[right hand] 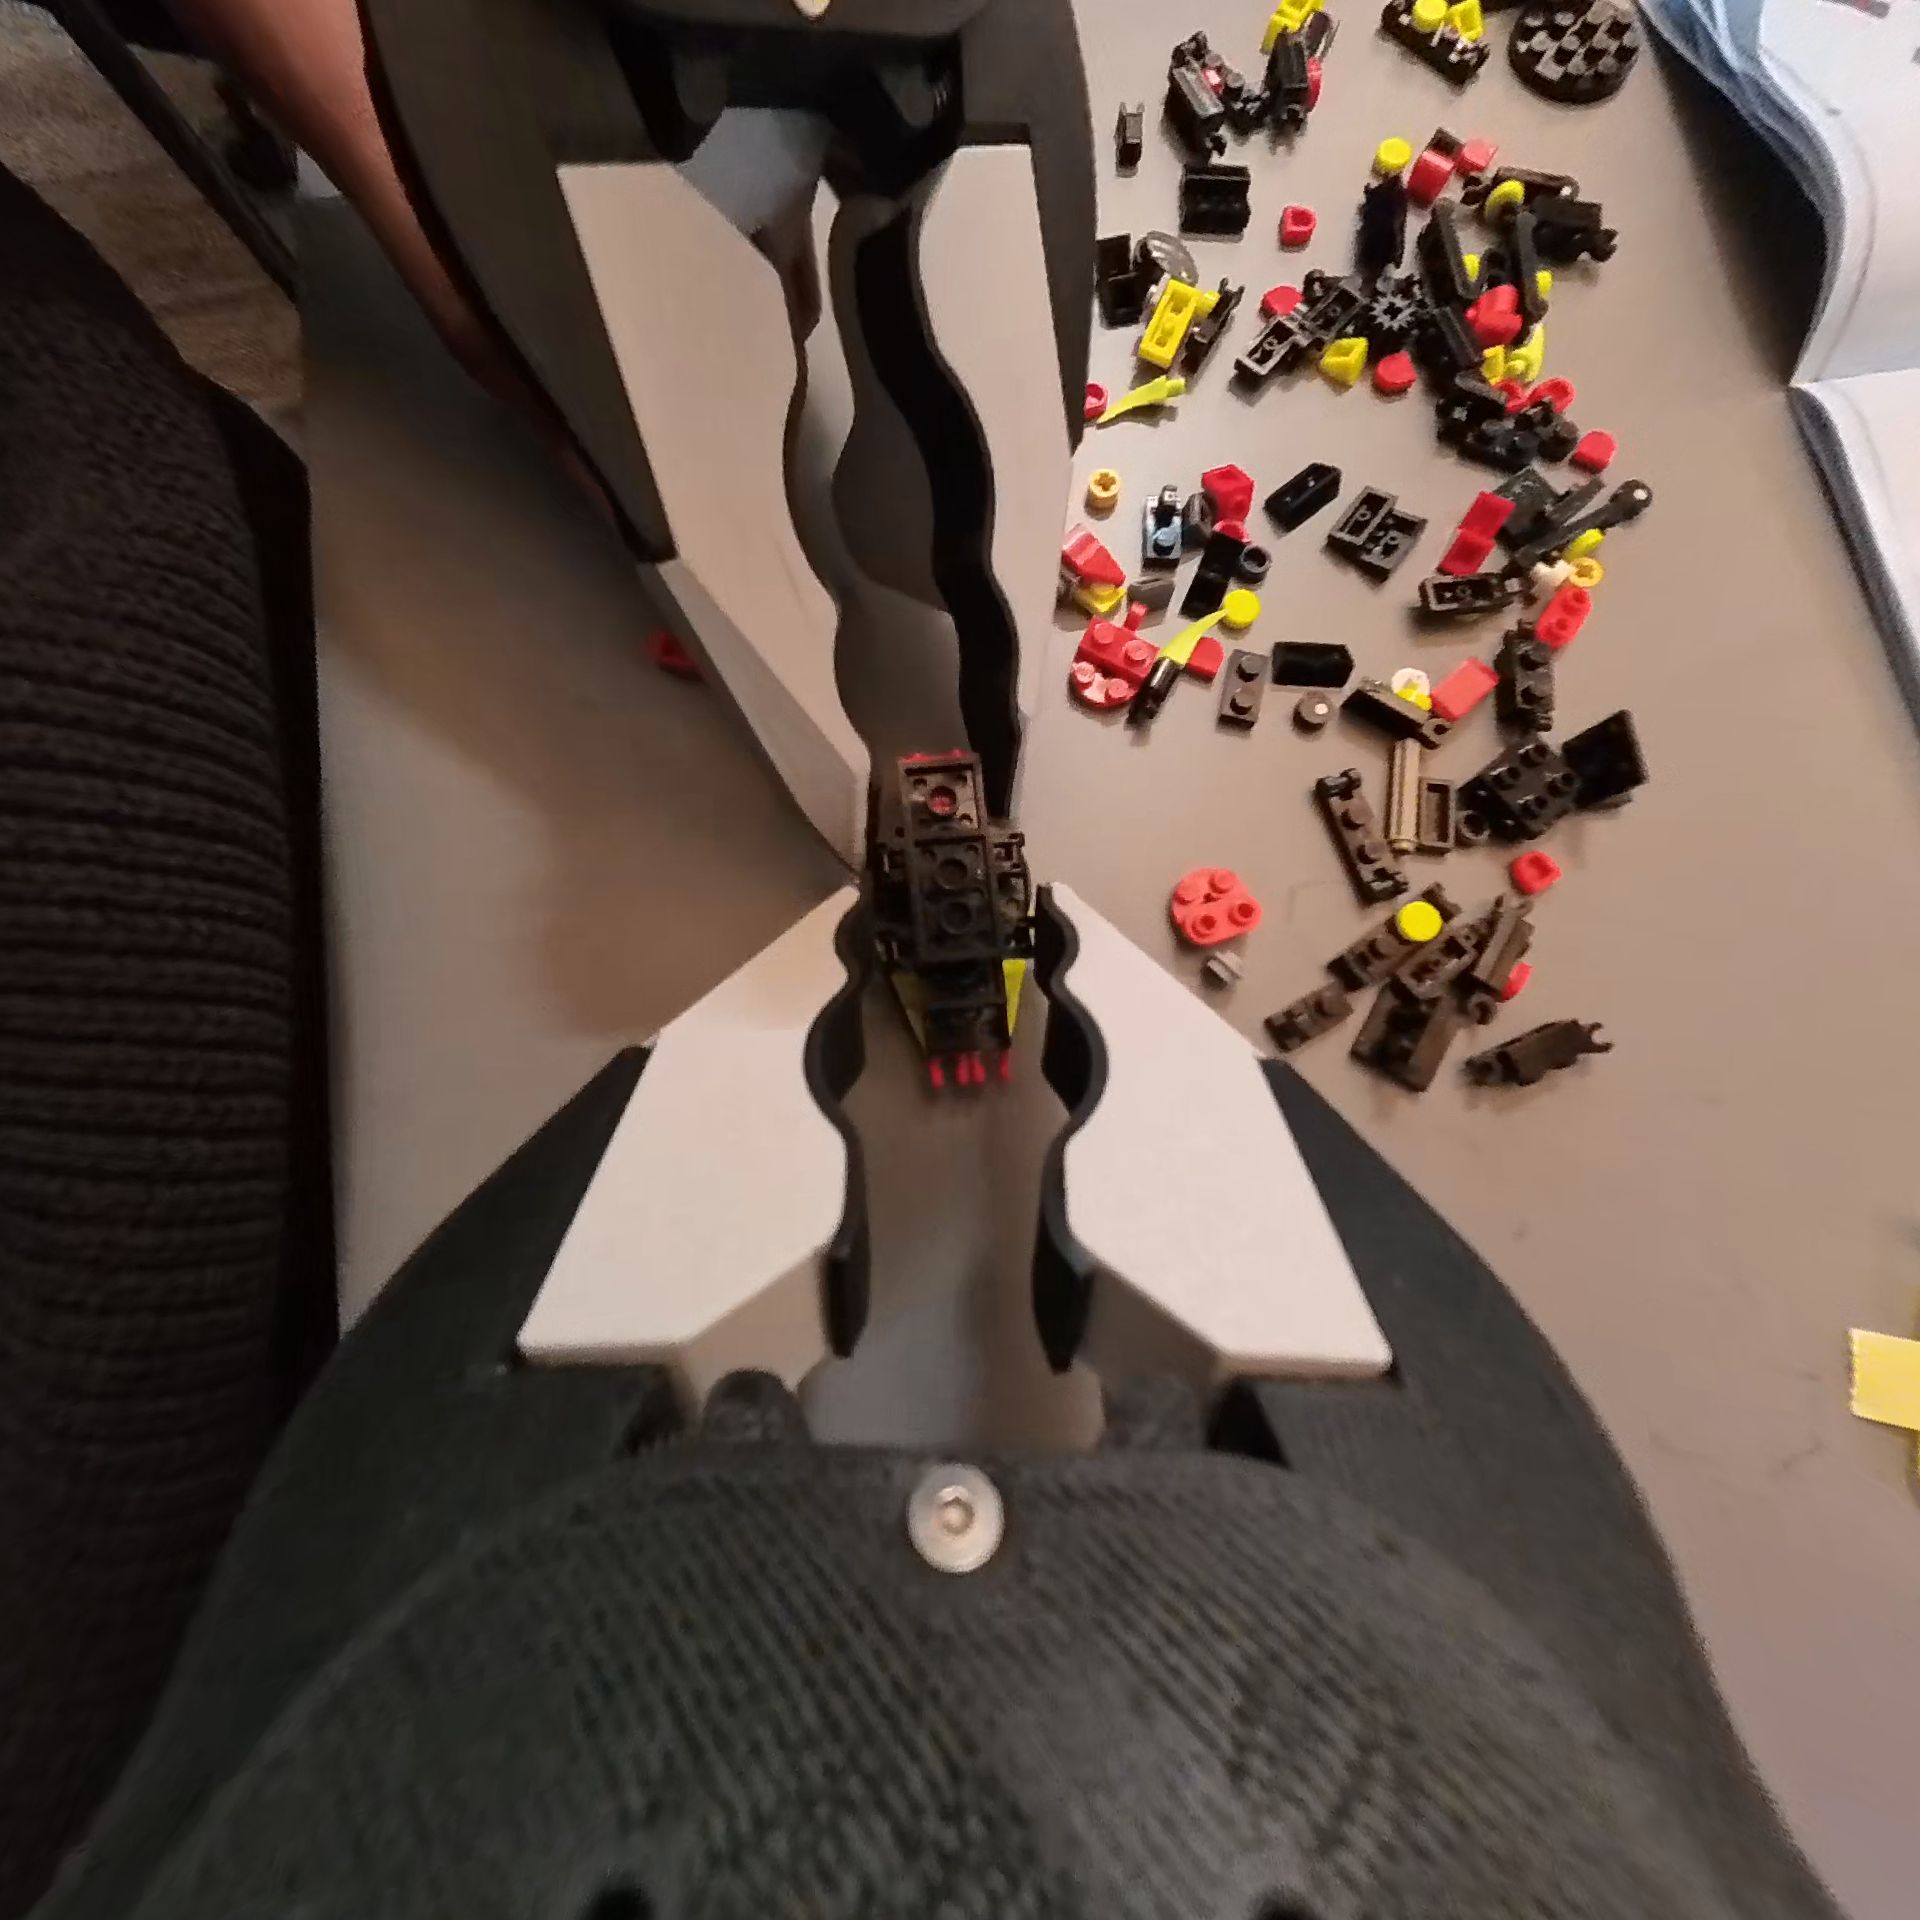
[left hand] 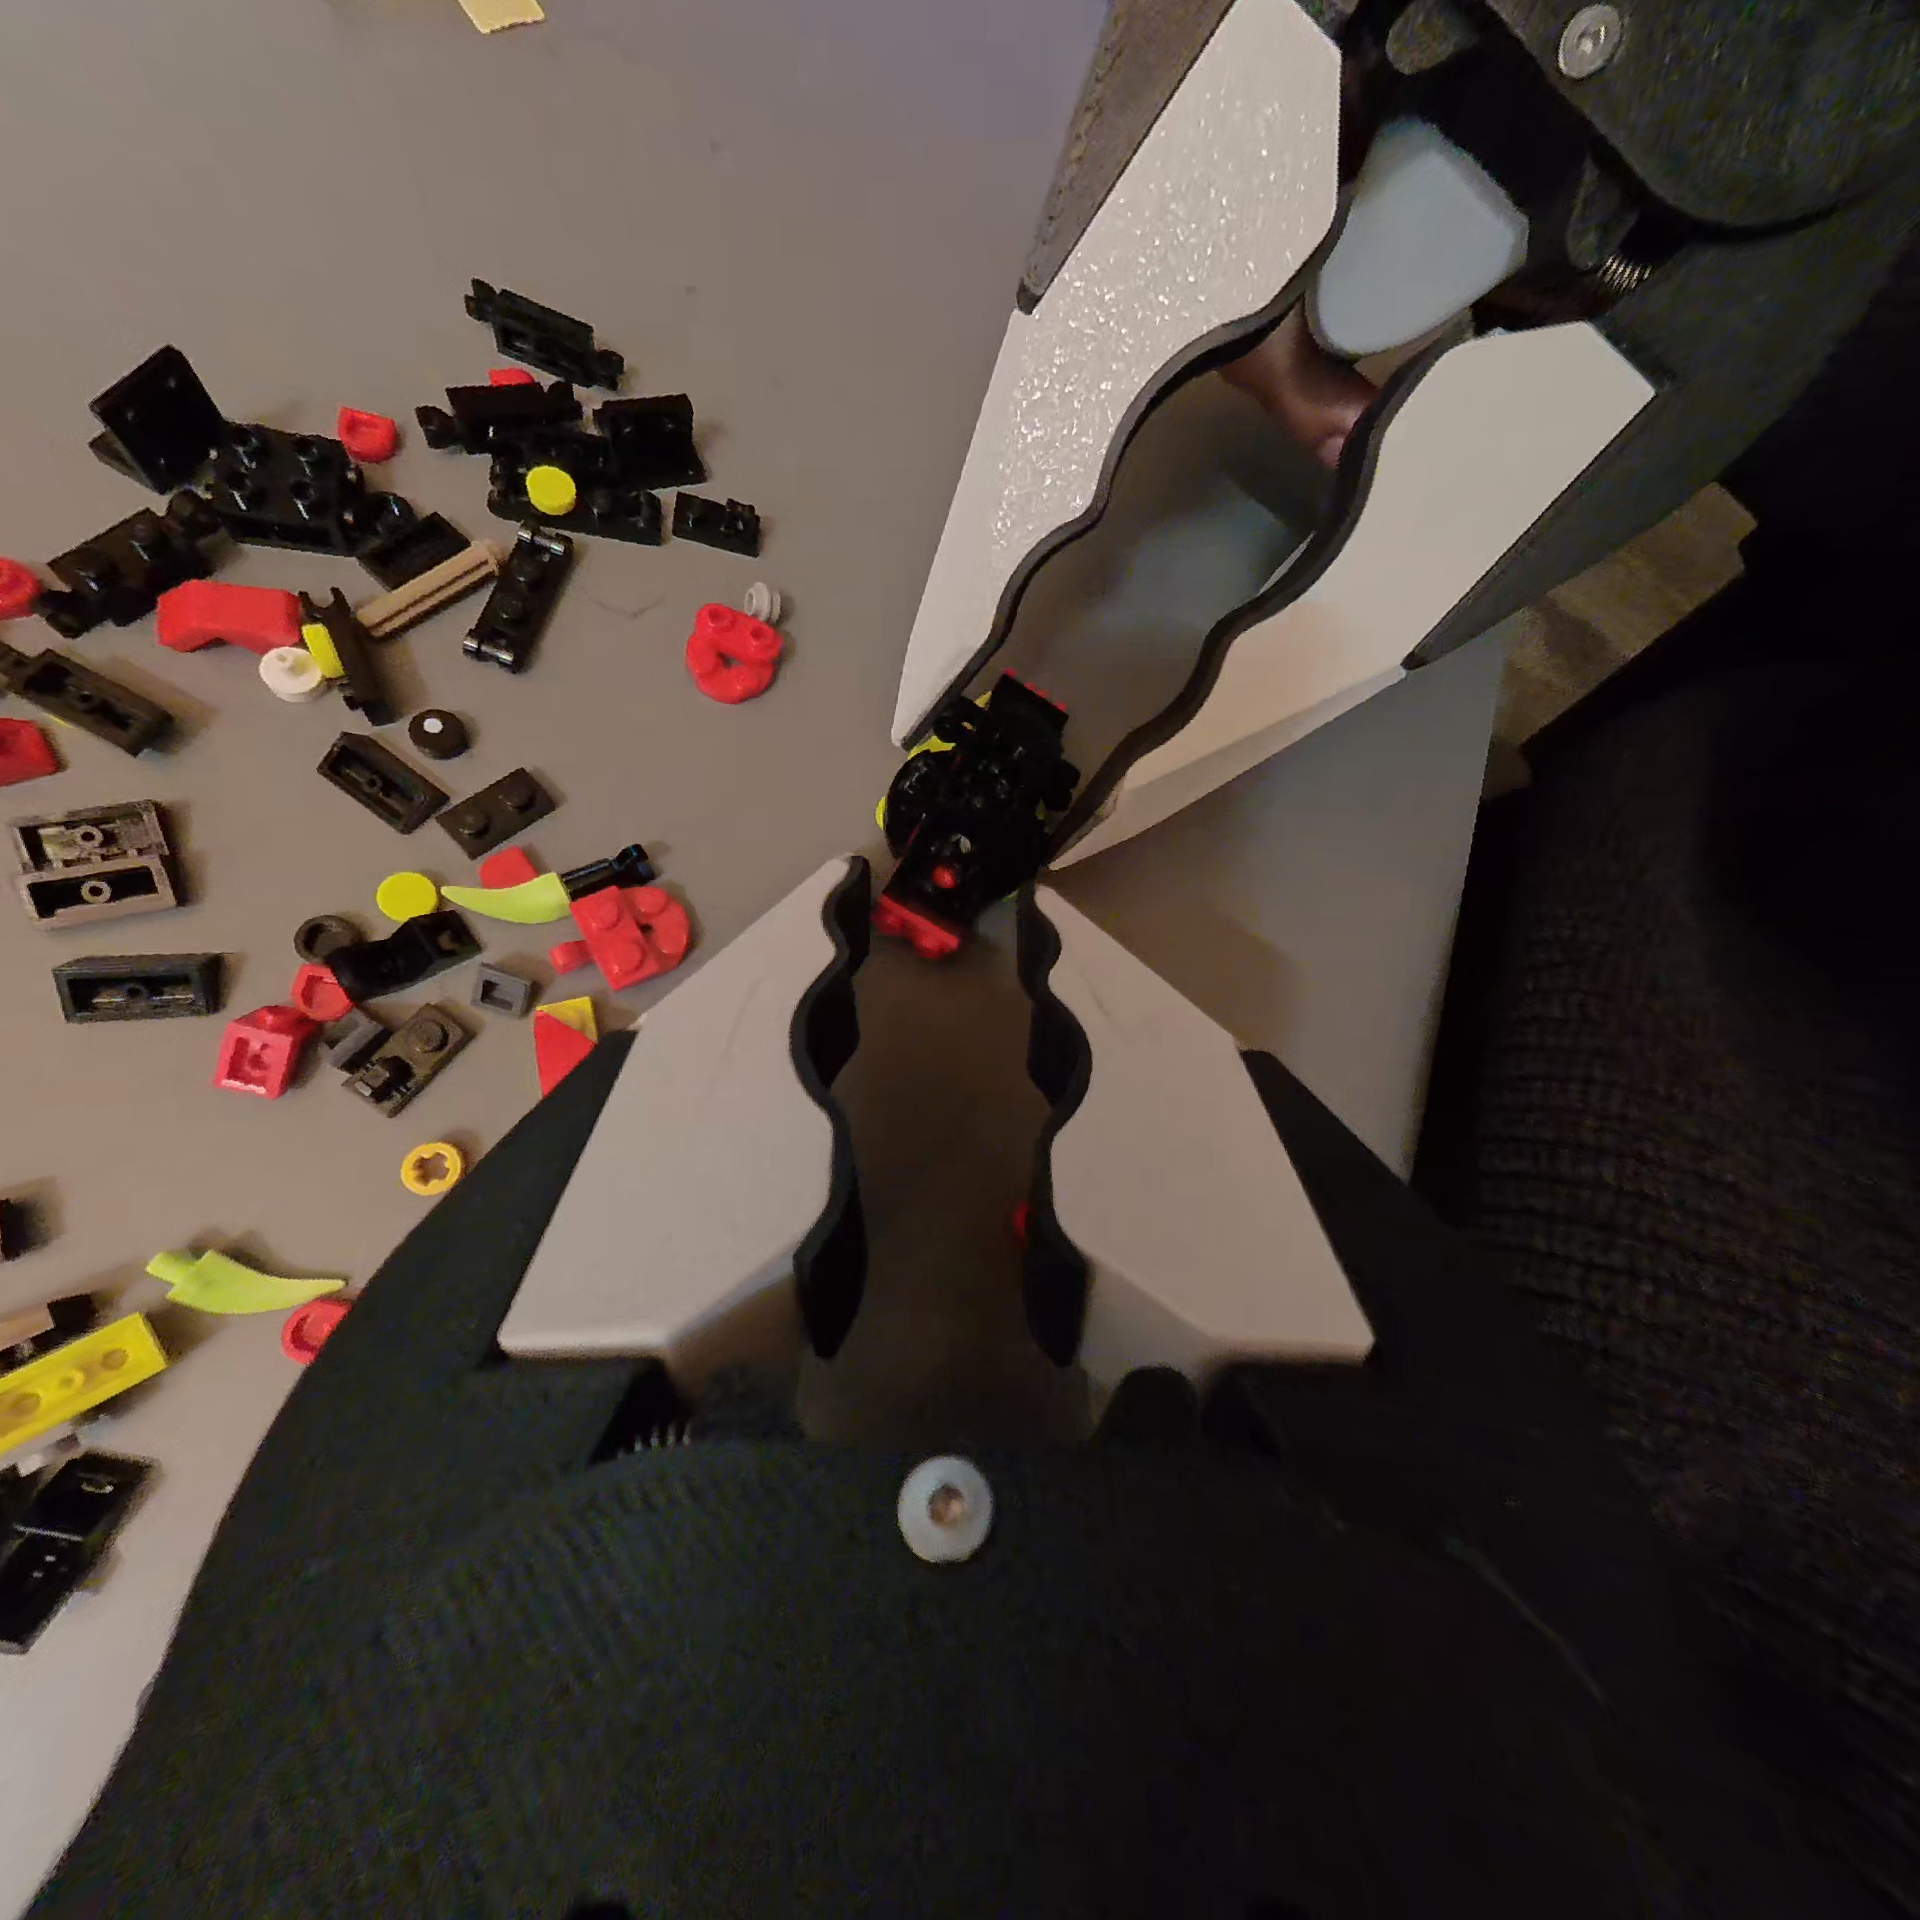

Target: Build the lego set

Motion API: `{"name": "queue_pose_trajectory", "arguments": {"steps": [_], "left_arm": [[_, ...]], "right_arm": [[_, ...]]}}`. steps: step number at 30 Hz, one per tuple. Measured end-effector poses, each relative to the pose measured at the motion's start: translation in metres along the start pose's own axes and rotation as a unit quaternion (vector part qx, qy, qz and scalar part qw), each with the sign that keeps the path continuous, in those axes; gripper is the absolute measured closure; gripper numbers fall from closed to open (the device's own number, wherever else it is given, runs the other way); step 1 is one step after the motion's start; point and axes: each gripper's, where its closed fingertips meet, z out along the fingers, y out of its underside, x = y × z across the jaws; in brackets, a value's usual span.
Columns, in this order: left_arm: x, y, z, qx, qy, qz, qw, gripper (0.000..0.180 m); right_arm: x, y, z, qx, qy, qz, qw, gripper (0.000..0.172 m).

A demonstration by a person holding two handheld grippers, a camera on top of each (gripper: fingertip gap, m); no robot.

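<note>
- Between the 2 sets of fingertips, above the near edge of the grey table (left hand: pixel 727 208), sits a small brick model (right hand: pixel 945 894), mostly black with yellow wedges and red bits at both ends.
- right gripper (right hand: pixel 948 935): jaws narrowed to the model's width, both dark wavy pads (right hand: pixel 1051 940) pressed on its flanks around the yellow wedges. I read that as a real hold.
- left gripper (left hand: pixel 935 894): comes in from the opposite side, tips bracketing the red-tipped end of the model. Jaws are only partly open. I can't tell if its pads actually press on it or just stand beside it.
- Loose pieces (right hand: pixel 1403 623) in black, red and yellow are scattered on the table off to one side, well apart from both grippers. A red round plate (right hand: pixel 1214 906) is the nearest one.
- An open booklet (right hand: pixel 1860 260) and a yellow paper slip (right hand: pixel 1886 1371) lie at the table's far side.
- My take on handling: keep the right-hand squeeze even on the flat flanks. The model is small and studded, so a skewed pinch could pop parts off. Line up both grippers on 1 axis and avoid twisting.
</note>
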Motion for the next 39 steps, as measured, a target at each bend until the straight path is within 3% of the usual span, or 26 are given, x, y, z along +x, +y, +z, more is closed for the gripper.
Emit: {"name": "queue_pose_trajectory", "arguments": {"steps": [1, 7, 11, 14, 17, 20, 22, 27, 31, 36, 39], "left_arm": [[0.000, 0.000, 0.000, -0.002, -0.002, 0.003, 1.000, 0.155], [-0.001, -0.009, -0.009, 0.031, 0.022, -0.043, 0.998, 0.153], [0.000, -0.035, -0.029, 0.119, 0.086, -0.122, 0.982, 0.135], [0.001, -0.050, -0.043, 0.175, 0.128, -0.163, 0.962, 0.129], [0.006, -0.059, -0.049, 0.200, 0.159, -0.177, 0.950, 0.129], [0.015, -0.070, -0.056, 0.233, 0.204, -0.199, 0.930, 0.129], [0.018, -0.076, -0.060, 0.252, 0.232, -0.218, 0.914, 0.130], [0.016, -0.083, -0.072, 0.284, 0.261, -0.249, 0.888, 0.136], [0.013, -0.075, -0.071, 0.261, 0.286, -0.284, 0.877, 0.138], [0.010, -0.068, -0.070, 0.241, 0.342, -0.364, 0.832, 0.141], [0.011, -0.067, -0.068, 0.235, 0.358, -0.386, 0.817, 0.145]], "right_arm": [[0.000, 0.000, 0.000, 0.000, 0.002, -0.003, 1.000, 0.143], [0.006, -0.011, -0.008, 0.031, 0.010, 0.014, 0.999, 0.144], [0.019, -0.025, -0.023, 0.111, -0.020, 0.121, 0.986, 0.144], [0.027, -0.041, -0.041, 0.201, -0.083, 0.223, 0.950, 0.144], [0.031, -0.060, -0.062, 0.295, -0.163, 0.309, 0.889, 0.144], [0.031, -0.068, -0.067, 0.334, -0.217, 0.359, 0.844, 0.144], [0.029, -0.072, -0.066, 0.340, -0.228, 0.368, 0.835, 0.144], [0.018, -0.077, -0.056, 0.323, -0.226, 0.351, 0.849, 0.144], [0.020, -0.075, -0.056, 0.311, -0.171, 0.294, 0.887, 0.144], [0.020, -0.069, -0.058, 0.267, -0.053, 0.141, 0.952, 0.144], [0.014, -0.065, -0.051, 0.218, 0.022, 0.023, 0.975, 0.144]]}}
